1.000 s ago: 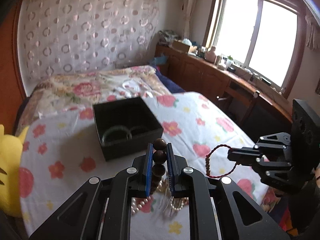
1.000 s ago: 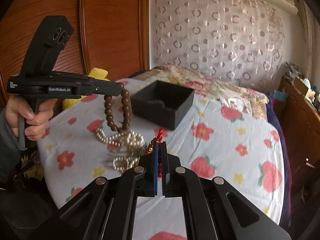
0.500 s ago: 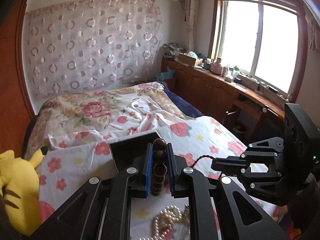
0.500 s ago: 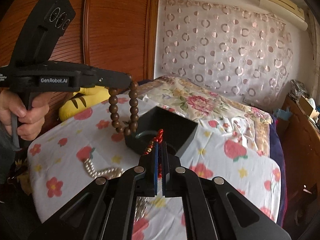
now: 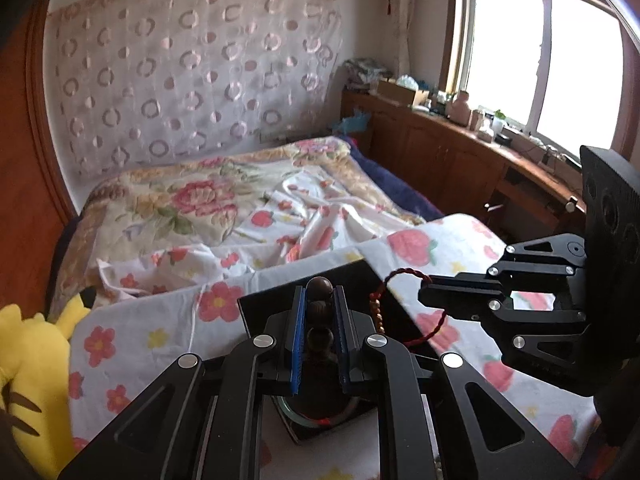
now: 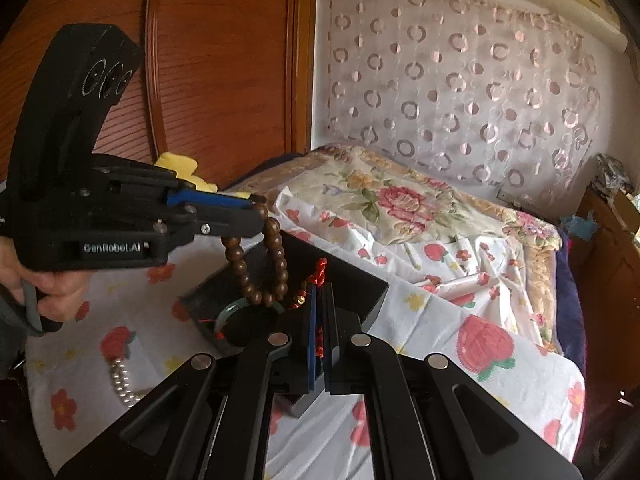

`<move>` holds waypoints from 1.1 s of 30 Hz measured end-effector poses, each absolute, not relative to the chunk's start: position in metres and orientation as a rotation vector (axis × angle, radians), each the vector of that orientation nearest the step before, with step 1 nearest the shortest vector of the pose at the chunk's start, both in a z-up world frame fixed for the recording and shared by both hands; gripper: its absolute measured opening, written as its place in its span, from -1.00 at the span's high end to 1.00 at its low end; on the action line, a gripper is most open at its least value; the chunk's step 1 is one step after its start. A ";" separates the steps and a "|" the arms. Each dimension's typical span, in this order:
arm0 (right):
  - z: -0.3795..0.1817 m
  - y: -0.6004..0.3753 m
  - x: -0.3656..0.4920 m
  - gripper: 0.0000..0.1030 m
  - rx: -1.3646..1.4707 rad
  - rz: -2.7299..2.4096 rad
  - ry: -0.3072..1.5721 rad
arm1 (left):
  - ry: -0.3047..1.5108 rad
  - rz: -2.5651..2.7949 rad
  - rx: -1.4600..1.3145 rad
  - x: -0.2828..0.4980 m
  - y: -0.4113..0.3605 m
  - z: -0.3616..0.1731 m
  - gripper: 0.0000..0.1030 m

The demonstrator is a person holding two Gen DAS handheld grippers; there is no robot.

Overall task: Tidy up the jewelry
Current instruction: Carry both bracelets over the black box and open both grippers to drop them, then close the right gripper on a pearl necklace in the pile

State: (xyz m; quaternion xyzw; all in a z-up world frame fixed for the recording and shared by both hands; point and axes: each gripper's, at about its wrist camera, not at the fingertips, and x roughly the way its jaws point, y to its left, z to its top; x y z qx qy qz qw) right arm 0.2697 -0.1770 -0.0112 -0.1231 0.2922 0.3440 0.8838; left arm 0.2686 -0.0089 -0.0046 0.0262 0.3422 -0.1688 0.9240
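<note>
My left gripper is shut on a brown wooden bead bracelet. In the right wrist view the bracelet hangs from the left gripper over the black box. My right gripper is shut on a red braided cord bracelet; in the left wrist view the cord loops from the right gripper over the box. A green jade bangle lies inside the box.
The box sits on a white flowered sheet on the bed. A pearl necklace lies on the sheet left of the box. A yellow plush toy sits at the left edge. Wooden cabinets stand under the window.
Both grippers have moved forward and now hold their bracelets over the open black box. The pearls have dropped behind, out of the left view.
</note>
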 end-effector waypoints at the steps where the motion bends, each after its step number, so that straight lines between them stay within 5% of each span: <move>1: -0.016 -0.175 0.275 0.94 -0.262 0.717 0.618 | 0.713 -0.344 0.053 0.272 -0.009 -0.009 0.76; 15: -0.035 -0.156 0.297 0.92 -0.268 0.758 0.676 | 0.758 -0.309 0.051 0.297 0.000 -0.028 0.75; 17: -0.035 -0.158 0.296 0.90 -0.270 0.748 0.677 | 0.756 -0.298 0.050 0.296 0.003 -0.028 0.65; 20: -0.032 -0.163 0.295 0.51 -0.249 0.741 0.676 | 0.749 -0.285 0.041 0.290 0.007 -0.026 0.45; 28: -0.020 -0.185 0.264 0.49 -0.236 0.711 0.644 | 0.735 -0.236 0.041 0.245 0.020 -0.029 0.07; 33: -0.026 -0.203 0.227 0.49 -0.233 0.701 0.660 | 0.747 -0.224 0.029 0.204 0.026 -0.041 0.06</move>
